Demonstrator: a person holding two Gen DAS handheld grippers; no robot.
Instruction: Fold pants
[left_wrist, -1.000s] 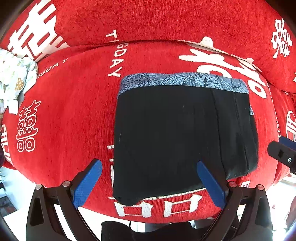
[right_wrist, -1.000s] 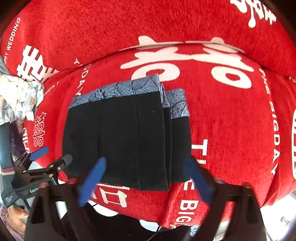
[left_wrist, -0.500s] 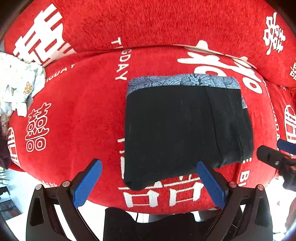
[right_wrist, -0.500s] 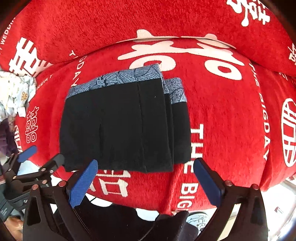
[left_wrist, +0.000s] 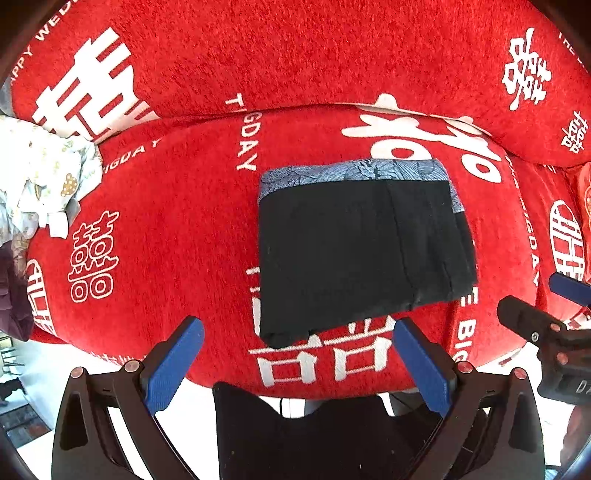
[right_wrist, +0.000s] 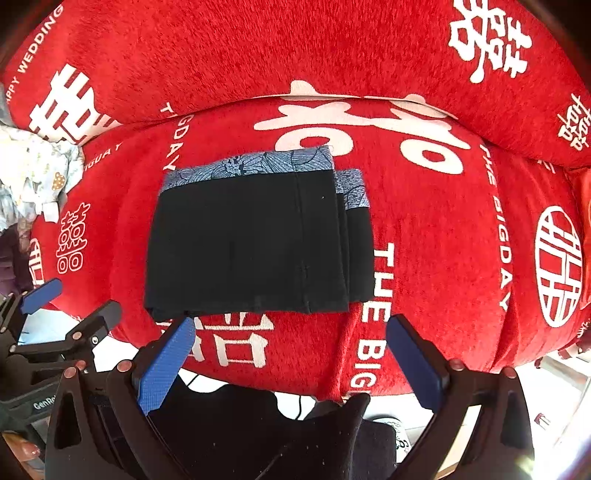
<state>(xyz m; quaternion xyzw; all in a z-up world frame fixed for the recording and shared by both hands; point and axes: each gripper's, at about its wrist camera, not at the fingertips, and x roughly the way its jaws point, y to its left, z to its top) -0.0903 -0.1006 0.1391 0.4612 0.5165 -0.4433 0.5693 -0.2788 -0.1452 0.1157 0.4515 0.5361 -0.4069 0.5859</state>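
Black pants (left_wrist: 354, 254) with a blue patterned waistband lie folded into a flat rectangle on the red sofa seat (left_wrist: 177, 229). In the right wrist view the same pants (right_wrist: 255, 240) show stacked layers along their right edge. My left gripper (left_wrist: 299, 332) hangs open just short of the fold's near edge, nothing between its blue fingers. My right gripper (right_wrist: 290, 328) is open too, held back from the near edge. Each gripper shows at the side of the other's view: the right gripper (left_wrist: 539, 314), the left gripper (right_wrist: 70, 306).
The sofa backrest (left_wrist: 295, 59) rises behind the seat, red with white lettering. A crumpled white patterned cloth (left_wrist: 40, 177) lies at the far left of the seat. A dark cloth (left_wrist: 14, 295) hangs at the left edge. Pale floor (right_wrist: 554, 402) shows below the seat front.
Both grippers have drawn back toward the seat's front edge, away from the folded pants. The pants look smaller and farther off and have not moved.
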